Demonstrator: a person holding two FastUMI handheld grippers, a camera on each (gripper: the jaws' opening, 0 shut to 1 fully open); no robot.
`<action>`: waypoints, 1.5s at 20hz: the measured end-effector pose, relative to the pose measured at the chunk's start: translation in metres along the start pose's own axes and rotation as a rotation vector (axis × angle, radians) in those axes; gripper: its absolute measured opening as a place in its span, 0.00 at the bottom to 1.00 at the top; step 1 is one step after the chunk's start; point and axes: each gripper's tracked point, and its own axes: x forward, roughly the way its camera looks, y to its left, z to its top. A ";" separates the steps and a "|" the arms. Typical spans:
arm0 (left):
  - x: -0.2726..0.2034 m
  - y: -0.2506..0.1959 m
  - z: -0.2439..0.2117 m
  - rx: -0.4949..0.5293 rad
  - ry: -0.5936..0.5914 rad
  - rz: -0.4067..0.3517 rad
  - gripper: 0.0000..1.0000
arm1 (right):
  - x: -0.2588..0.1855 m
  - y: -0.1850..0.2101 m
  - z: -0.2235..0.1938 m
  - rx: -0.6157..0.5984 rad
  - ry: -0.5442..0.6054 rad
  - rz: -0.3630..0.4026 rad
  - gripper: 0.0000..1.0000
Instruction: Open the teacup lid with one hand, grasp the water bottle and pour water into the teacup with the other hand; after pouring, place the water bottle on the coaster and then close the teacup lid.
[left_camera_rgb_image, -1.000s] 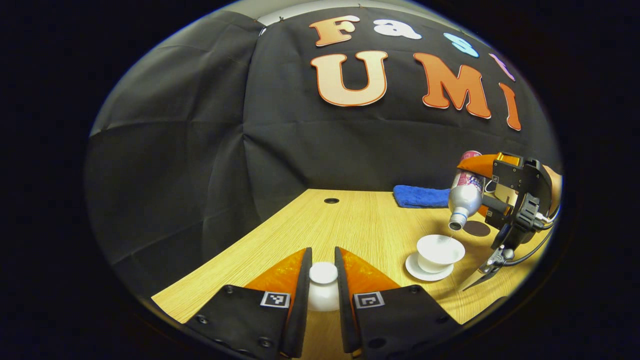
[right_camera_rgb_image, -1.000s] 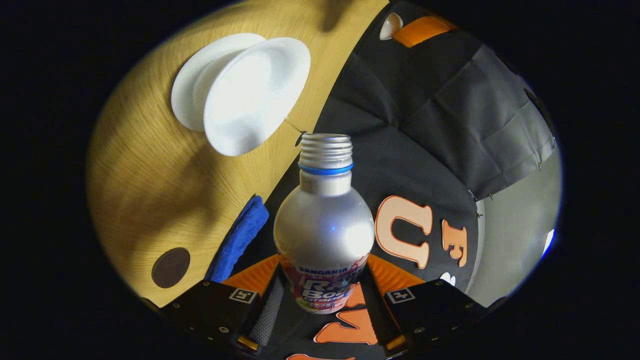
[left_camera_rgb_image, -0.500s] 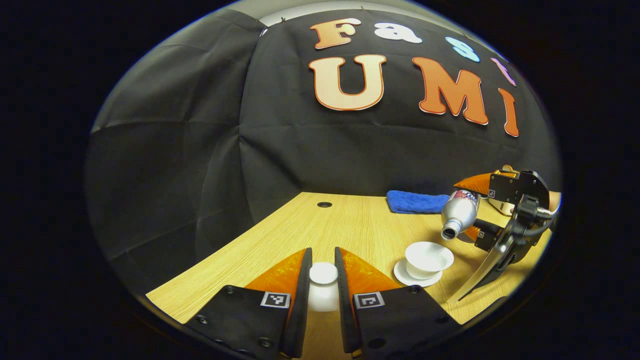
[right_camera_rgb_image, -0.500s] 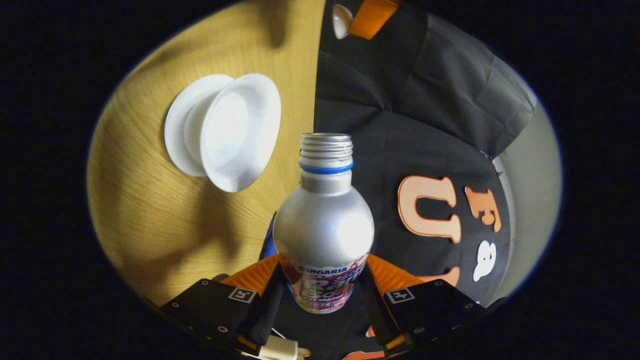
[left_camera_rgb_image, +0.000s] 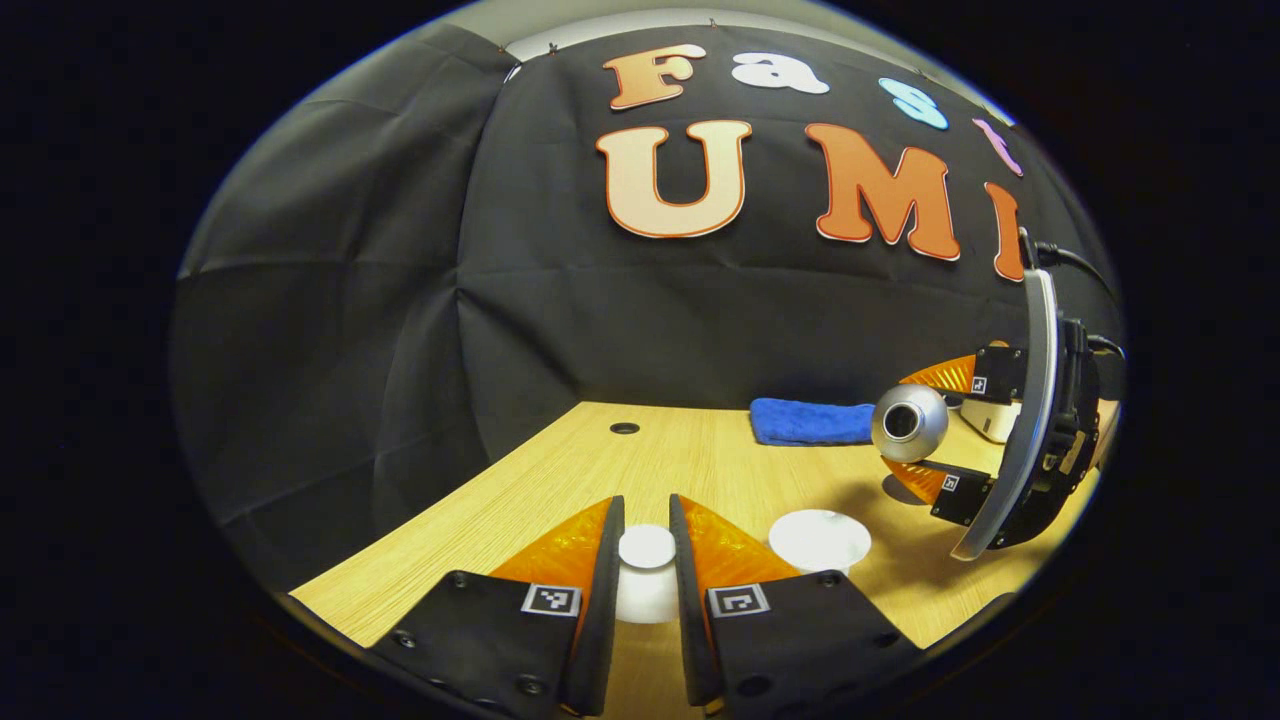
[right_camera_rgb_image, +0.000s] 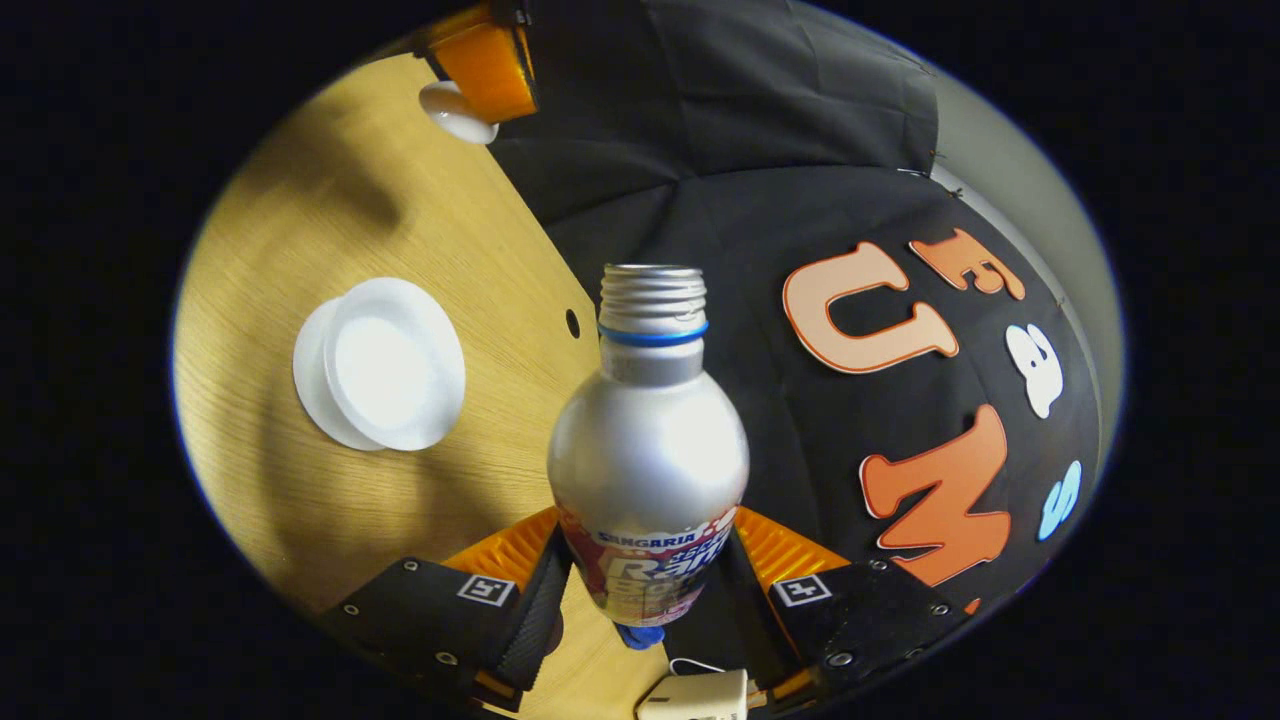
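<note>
above the table, right tongs grip the bottle.

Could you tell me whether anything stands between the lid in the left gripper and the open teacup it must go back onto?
Nothing visible does. The lid is clamped in the left gripper, the teacup stands uncovered just beside it, and the water bottle hangs farther off.

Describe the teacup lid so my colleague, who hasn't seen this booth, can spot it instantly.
Start at the wooden table in front of the black cloth wall. At its near edge, the left gripper is closed on the teacup lid: a small white piece with a round knob on top. Unlike the open white teacup to its right, it is held off its cup.
</note>
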 end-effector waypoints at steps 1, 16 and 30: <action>0.001 -0.005 0.003 0.000 -0.005 -0.010 0.33 | -0.001 -0.001 -0.003 0.034 0.002 -0.001 0.79; 0.018 -0.067 0.018 0.006 -0.021 -0.102 0.33 | 0.009 -0.018 -0.069 0.799 0.084 0.068 0.79; 0.042 -0.099 -0.001 -0.019 0.044 -0.141 0.33 | 0.034 0.025 -0.135 1.142 0.253 0.115 0.79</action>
